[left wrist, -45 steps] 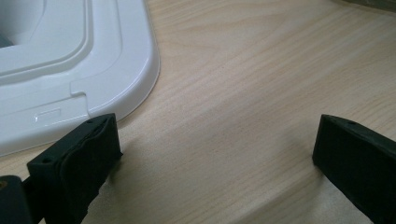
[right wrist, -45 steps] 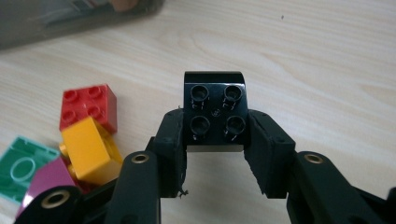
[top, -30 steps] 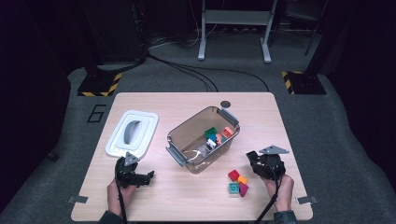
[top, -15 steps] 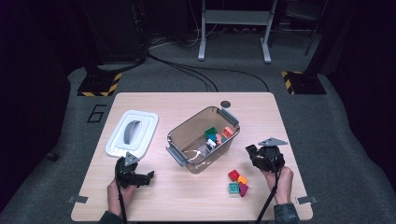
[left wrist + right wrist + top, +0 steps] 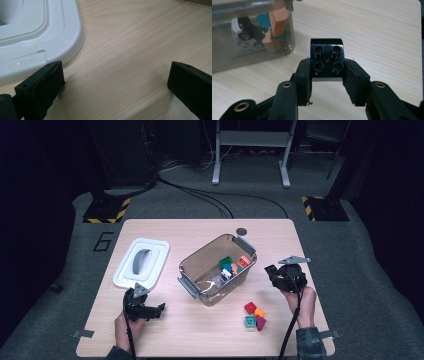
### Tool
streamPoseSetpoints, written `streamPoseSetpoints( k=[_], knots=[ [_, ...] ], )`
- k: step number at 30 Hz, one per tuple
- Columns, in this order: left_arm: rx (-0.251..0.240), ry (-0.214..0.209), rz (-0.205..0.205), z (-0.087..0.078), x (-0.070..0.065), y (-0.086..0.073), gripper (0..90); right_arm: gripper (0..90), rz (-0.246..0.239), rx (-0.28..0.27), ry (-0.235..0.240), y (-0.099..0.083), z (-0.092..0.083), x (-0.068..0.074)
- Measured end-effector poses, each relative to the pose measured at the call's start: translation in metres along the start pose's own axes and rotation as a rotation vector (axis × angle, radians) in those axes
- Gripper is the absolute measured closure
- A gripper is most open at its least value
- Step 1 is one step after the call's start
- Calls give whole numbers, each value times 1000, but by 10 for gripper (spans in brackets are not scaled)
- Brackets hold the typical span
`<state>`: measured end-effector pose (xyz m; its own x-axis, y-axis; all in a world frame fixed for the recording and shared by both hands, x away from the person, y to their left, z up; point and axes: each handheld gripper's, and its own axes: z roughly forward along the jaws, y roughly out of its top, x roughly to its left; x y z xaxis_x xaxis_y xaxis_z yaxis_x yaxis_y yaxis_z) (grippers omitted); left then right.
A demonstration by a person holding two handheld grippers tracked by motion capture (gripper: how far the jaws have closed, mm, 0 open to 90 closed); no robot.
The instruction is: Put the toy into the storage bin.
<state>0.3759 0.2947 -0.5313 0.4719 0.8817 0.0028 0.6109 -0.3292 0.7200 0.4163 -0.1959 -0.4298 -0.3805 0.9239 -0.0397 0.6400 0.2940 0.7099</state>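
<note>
My right gripper (image 5: 327, 68) is shut on a black brick (image 5: 327, 56) with four studs, held above the wooden table (image 5: 200, 325) just right of the clear bin (image 5: 192, 265). In the high view the right gripper (image 5: 274, 272) hovers beside the bin's right end. The bin holds green, orange and teal bricks and a small white toy car (image 5: 243, 32). My left gripper (image 5: 159, 309) rests low on the table near the front left, jaws open with nothing between them; its fingers (image 5: 45, 80) sit next to the white lid (image 5: 37, 37).
A small pile of red, orange, green and magenta bricks (image 5: 254, 316) lies on the table in front of the right hand. The white lid (image 5: 141, 261) lies left of the bin. A dark round disc (image 5: 242, 231) sits near the table's far edge.
The right gripper has risen with the black brick and moved away from the brick pile toward the bin's right end. The left gripper has stayed put.
</note>
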Motion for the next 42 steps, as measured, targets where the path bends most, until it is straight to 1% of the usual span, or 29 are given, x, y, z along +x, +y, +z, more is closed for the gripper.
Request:
streamPoseSetpoints(
  k=[6, 12, 13, 16, 22, 24, 29, 33, 36, 37, 40, 42],
  knots=[
    [0, 0, 0, 0, 0, 0, 7, 586, 1, -11, 2, 17, -2, -4],
    [0, 0, 0, 0, 0, 0, 6, 586, -5, -23, 9, 33, -6, -6],
    [0, 0, 0, 0, 0, 0, 7, 586, 0, -23, 11, 37, -7, -5],
    [0, 0, 0, 0, 0, 0, 7, 586, -7, -33, 12, 44, -8, -6],
    [0, 0, 0, 0, 0, 0, 6, 585, -12, -43, 37, 60, -11, -3],
    [-1, 0, -1, 0, 0, 0, 7, 586, -22, -49, 45, 64, -11, -2],
    [0, 0, 0, 0, 0, 0, 7, 585, -33, -45, 62, 75, -9, 8],
    [0, 0, 0, 0, 0, 0, 7, 585, -63, -46, 76, 82, -7, 17],
    [0, 0, -2, 0, 0, 0, 6, 585, -71, -34, 87, 86, -5, 24],
    [0, 0, -2, 0, 0, 0, 6, 585, -90, -39, 92, 88, -3, 27],
    [0, 0, 0, 0, 0, 0, 6, 585, -105, -27, 100, 91, 1, 34],
    [6, 0, 5, 0, 0, 0, 6, 585, -124, -17, 109, 93, 4, 38]
  ],
)
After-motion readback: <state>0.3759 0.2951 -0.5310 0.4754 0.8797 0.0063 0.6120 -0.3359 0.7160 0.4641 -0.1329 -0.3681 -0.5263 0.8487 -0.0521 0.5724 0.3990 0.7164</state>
